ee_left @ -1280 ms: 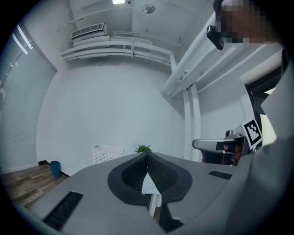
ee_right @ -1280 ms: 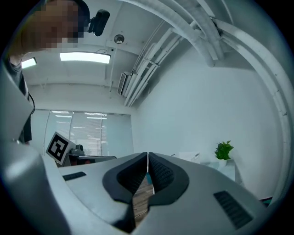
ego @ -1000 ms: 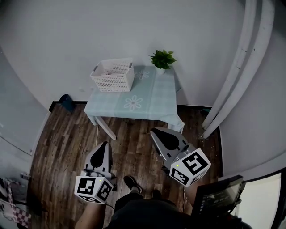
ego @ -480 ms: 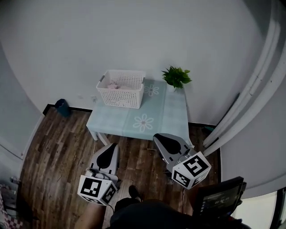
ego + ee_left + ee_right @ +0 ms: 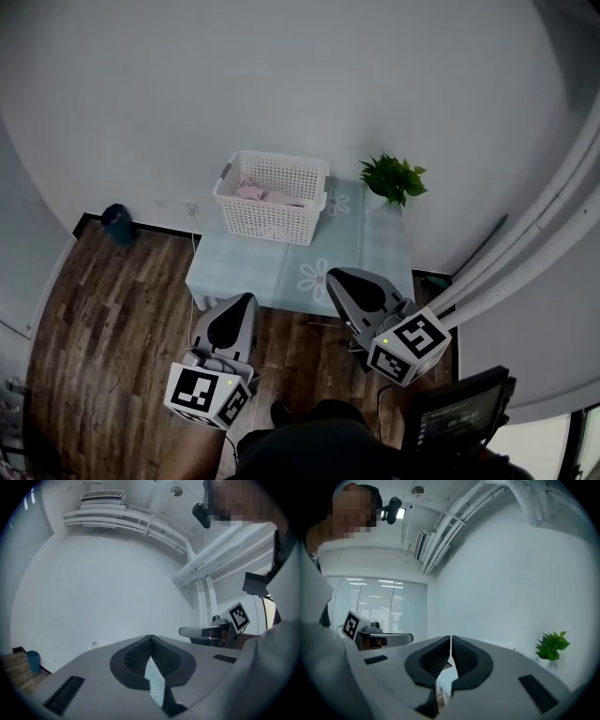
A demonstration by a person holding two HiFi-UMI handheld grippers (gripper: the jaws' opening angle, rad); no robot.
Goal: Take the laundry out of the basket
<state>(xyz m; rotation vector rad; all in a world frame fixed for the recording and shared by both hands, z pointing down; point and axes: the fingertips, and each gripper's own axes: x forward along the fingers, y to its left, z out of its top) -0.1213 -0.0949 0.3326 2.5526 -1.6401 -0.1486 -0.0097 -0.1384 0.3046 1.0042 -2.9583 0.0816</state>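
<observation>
A white plastic basket stands at the back left of a small table covered with a pale blue flowered cloth. Pink laundry lies inside the basket. My left gripper is held over the floor at the table's near edge, shut with nothing between its jaws. My right gripper reaches over the near right edge of the table, also shut and holding nothing. Both grippers are well short of the basket. In the left gripper view the pads meet; in the right gripper view the pads touch too.
A green potted plant stands on the table's back right corner, seen also in the right gripper view as a plant. A blue bin sits on the wooden floor by the wall at left. White walls close in behind, and pipes run at right.
The table and basket have come closer and lower in the head view. Both grippers have advanced from over the floor to the table's near edge, staying shut.
</observation>
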